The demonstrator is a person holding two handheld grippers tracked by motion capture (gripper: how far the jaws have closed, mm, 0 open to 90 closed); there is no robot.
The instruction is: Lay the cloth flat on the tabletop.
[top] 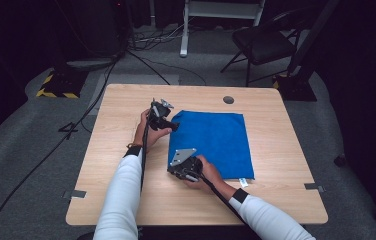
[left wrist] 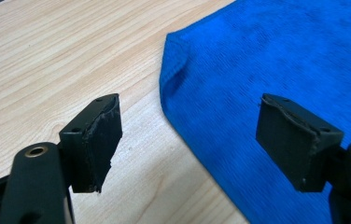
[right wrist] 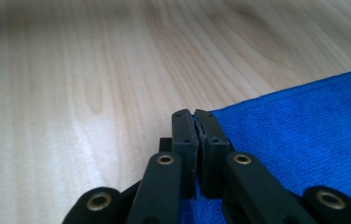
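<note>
Left gripper (top: 168, 123): hovering at the far left corner of the blue cloth (top: 211, 142), jaws standing wide apart; holding nothing.
Left gripper, own view (left wrist: 190, 144): one pad (left wrist: 100, 140) hanging over bare wood, the other over blue fabric, the cloth's left edge running between them untouched.
Left hand (top: 148, 131): wrapping the gripper body, white sleeve (top: 121, 195) coming in from the bottom edge.
Blue cloth: lying flat on the wooden table (top: 126, 165), right of centre, its rounded far left corner (left wrist: 176, 39) slightly puckered.
Right gripper (top: 176, 170): sitting low at the near left corner of the cloth, grey three-cornered plate (top: 182, 156) facing up.
Right gripper, own view (right wrist: 194, 126): jaws pressed together, tips meeting right at the cloth's edge; whether fabric is being pinched between them, not possible to tell.
Right hand (top: 206, 175): gripping from the near side, resting over the cloth's near edge.
White tag (top: 243, 182): poking out at the cloth's near right corner.
</note>
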